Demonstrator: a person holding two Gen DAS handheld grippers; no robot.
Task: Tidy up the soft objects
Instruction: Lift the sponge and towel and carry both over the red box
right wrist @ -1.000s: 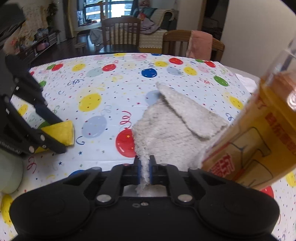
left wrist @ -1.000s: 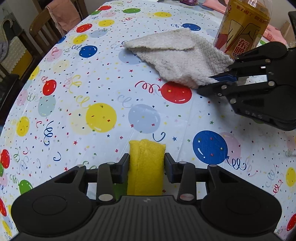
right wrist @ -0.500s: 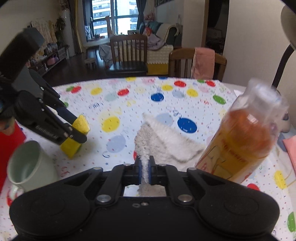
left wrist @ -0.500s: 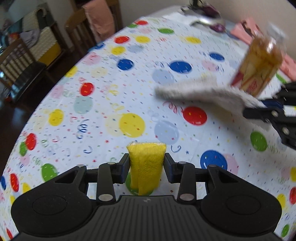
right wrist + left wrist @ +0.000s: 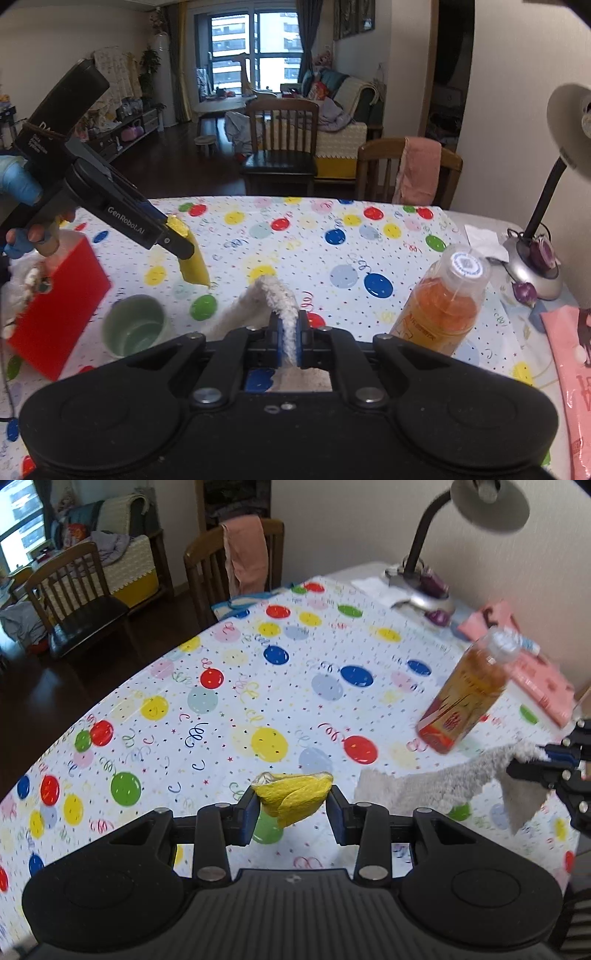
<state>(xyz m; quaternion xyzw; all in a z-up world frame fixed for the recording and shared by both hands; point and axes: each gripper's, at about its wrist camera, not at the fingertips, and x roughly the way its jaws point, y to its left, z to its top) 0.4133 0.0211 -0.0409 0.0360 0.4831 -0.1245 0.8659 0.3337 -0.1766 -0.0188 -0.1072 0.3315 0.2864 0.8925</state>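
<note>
My left gripper [image 5: 293, 806] is shut on a folded yellow cloth [image 5: 293, 799] and holds it in the air above the balloon-print tablecloth [image 5: 240, 686]. From the right wrist view the left gripper [image 5: 177, 240] shows at the left with the yellow cloth [image 5: 194, 266] hanging down from it. My right gripper [image 5: 290, 338] is shut on a white fluffy towel [image 5: 275, 295], lifted off the table and draping down. In the left wrist view the towel [image 5: 443, 782] hangs at the right from the right gripper [image 5: 535, 762].
An orange drink bottle [image 5: 443, 299] stands on the table right of the towel. A pale green cup [image 5: 135, 326] and a red box [image 5: 55, 310] sit at the left. A desk lamp [image 5: 535, 236] and pink items [image 5: 569, 362] are at the right. Chairs [image 5: 282, 147] stand beyond the table.
Both grippers have risen well above the table, lifting the yellow cloth and the white towel off the tablecloth. The towel now hangs free instead of lying spread out.
</note>
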